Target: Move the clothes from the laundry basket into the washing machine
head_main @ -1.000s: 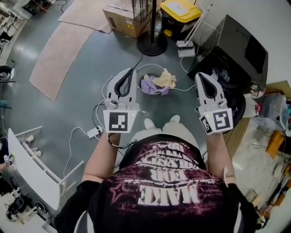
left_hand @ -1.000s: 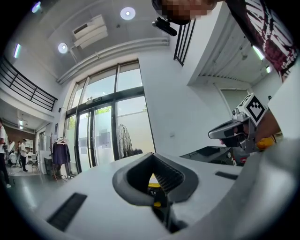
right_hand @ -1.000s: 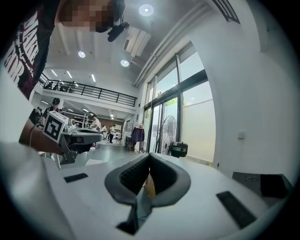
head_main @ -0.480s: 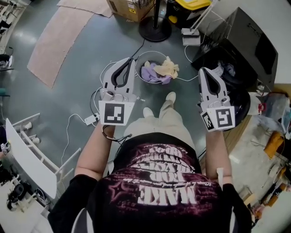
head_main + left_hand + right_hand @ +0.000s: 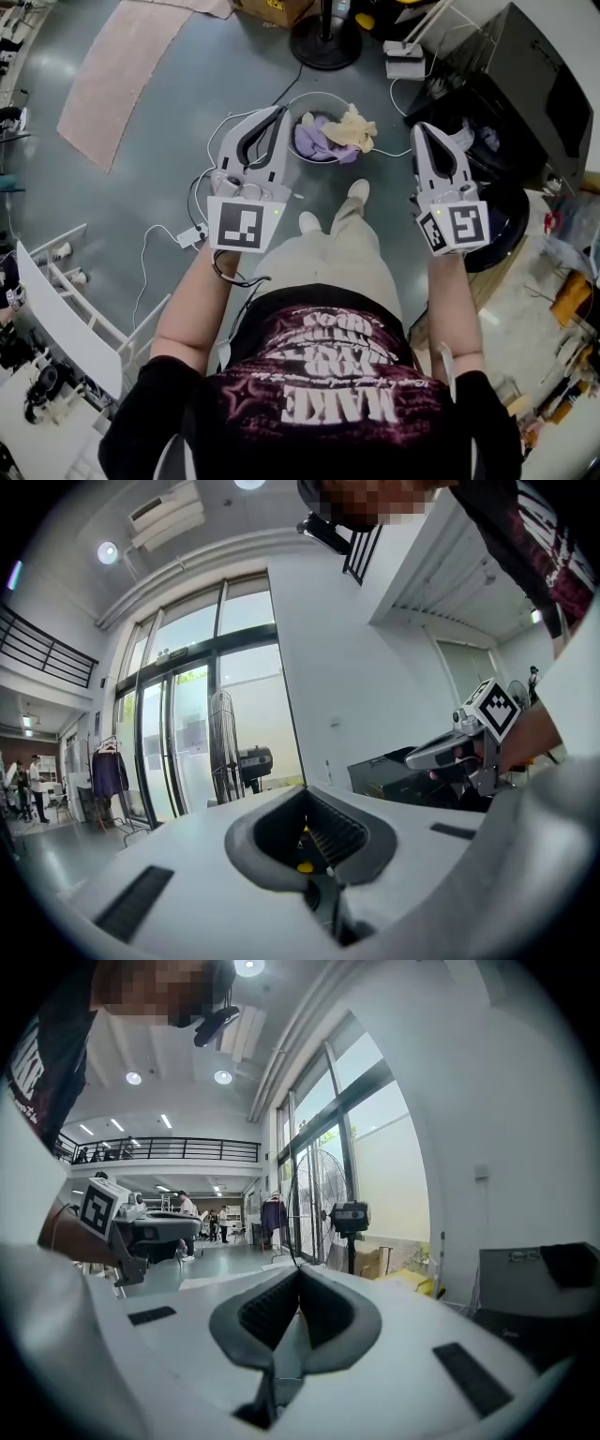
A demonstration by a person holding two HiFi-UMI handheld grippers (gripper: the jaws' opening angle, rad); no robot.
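Clothes (image 5: 330, 139), purple and yellow, lie heaped in the round laundry basket (image 5: 317, 160) on the floor beyond my feet, with the black washing machine (image 5: 534, 75) to its right. My left claw (image 5: 278, 111) and right claw (image 5: 419, 127) flank the basket, both shut and empty.

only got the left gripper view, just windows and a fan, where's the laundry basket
Observer: In the head view the laundry basket stands on the floor, just ahead of the person's front shoe.
Operator: anything in it
Observer: A purple cloth and a yellow cloth lie in it.
Operator: and the right one, holding anything
Observer: The right hand-held gripper shows its jaws together in its own view, with nothing between them.
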